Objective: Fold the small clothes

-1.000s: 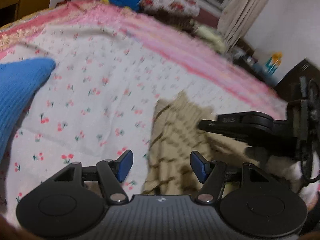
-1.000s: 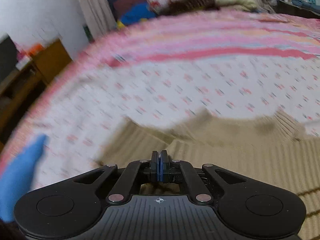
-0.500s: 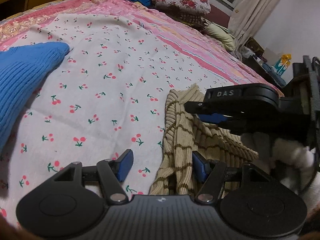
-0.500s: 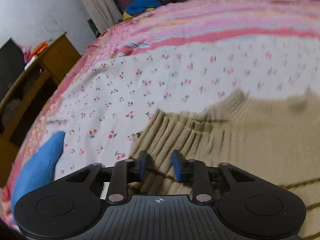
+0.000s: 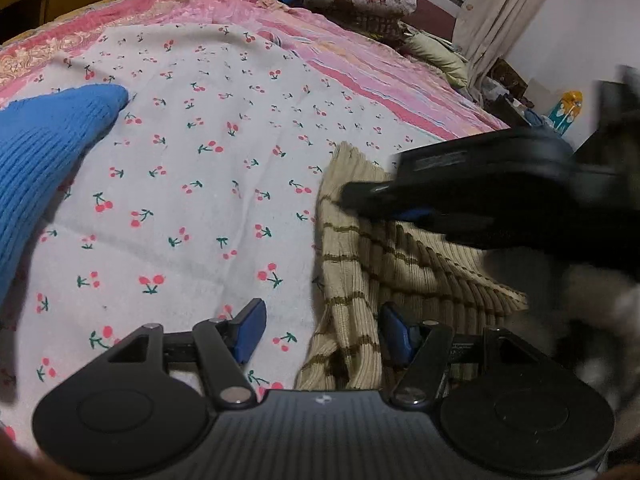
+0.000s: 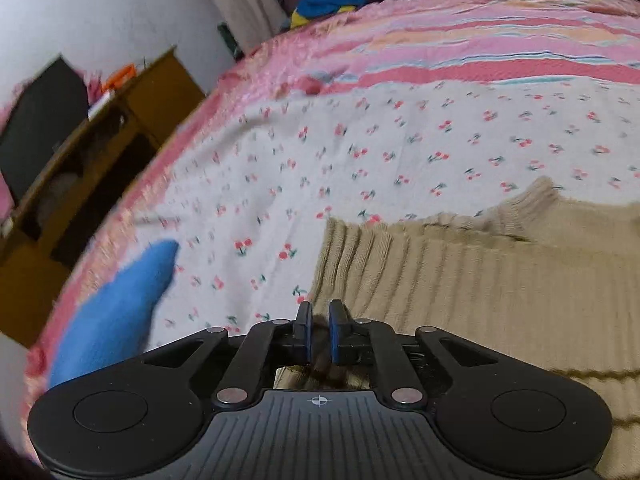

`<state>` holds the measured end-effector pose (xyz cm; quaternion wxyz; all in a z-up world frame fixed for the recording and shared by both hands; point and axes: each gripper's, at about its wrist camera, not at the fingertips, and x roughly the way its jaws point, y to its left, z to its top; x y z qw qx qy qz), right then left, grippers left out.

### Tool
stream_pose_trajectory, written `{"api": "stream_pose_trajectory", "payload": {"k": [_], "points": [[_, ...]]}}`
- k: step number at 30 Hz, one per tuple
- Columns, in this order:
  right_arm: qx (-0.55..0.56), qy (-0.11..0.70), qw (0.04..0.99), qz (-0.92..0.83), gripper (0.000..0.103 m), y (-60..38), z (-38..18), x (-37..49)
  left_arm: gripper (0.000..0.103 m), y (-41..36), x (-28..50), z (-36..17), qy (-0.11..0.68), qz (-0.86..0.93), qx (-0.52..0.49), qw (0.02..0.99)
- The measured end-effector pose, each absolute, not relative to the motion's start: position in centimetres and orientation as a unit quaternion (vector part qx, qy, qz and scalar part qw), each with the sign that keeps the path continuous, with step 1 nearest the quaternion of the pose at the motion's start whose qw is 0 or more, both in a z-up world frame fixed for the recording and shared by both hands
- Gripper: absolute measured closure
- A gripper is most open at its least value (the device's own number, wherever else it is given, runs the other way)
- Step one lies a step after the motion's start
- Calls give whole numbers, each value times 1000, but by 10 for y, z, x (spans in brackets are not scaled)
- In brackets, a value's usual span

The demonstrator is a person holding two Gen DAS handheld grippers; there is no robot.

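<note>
The beige striped sweater (image 5: 360, 280) lies on the bed (image 5: 200, 184). The left gripper (image 5: 324, 330) spreads its fingers wide astride the sweater's folded edge. The right gripper (image 6: 320, 334) pinches a fold of the sweater between narrow fingers.

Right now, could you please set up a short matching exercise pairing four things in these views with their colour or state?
Things:
1. left gripper
2. right gripper
3. ribbed sweater
4. knit garment

Descriptions:
A. blue
B. beige with brown stripes
C. fingers wide apart
D. fingers nearly closed, fabric between them

Pairs: 1-C, 2-D, 3-B, 4-A
</note>
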<state>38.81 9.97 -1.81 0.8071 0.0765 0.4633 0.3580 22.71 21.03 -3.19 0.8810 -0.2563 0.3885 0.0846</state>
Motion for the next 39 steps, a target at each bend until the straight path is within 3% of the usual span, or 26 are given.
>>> {"api": "stream_pose_trajectory", "payload": {"k": [5, 9, 11, 16, 19, 24, 28, 32, 33, 35, 36, 39], "points": [[116, 400, 846, 333, 85, 22, 17, 370, 41, 208, 223, -28, 387, 81, -260, 881], [131, 366, 888, 247, 69, -69, 25, 349, 42, 204, 219, -28, 385, 64, -274, 879], [133, 354, 905, 193, 67, -112, 22, 334, 42, 203, 219, -29, 385, 59, -282, 877], [157, 394, 896, 130, 57, -172, -9, 317, 39, 197, 221, -31, 390, 55, -286, 874], [206, 421, 874, 131, 57, -186, -34, 322, 34, 197, 225, -30, 399, 46, -281, 872], [224, 411, 872, 140, 57, -199, -23, 316, 34, 198, 223, -27, 405, 31, -292, 866], [223, 436, 857, 161, 47, -204, -32, 314, 34, 193, 221, -35, 406, 17, -300, 863], [259, 450, 839, 160, 46, -205, -51, 324, 38, 191, 229, -36, 412, 2, -312, 856], [280, 453, 832, 159, 48, -207, -53, 327, 52, 191, 230, -36, 415, -3, -315, 854], [301, 460, 818, 168, 63, -210, -54, 330, 74, 191, 229, -38, 426, -16, -326, 844], [305, 465, 812, 177, 75, -211, -55, 328, 75, 189, 226, -39, 428, -22, -331, 841], [304, 474, 803, 194, 82, -211, -53, 316, 78, 184, 217, -38, 425, -28, -335, 841]]}}
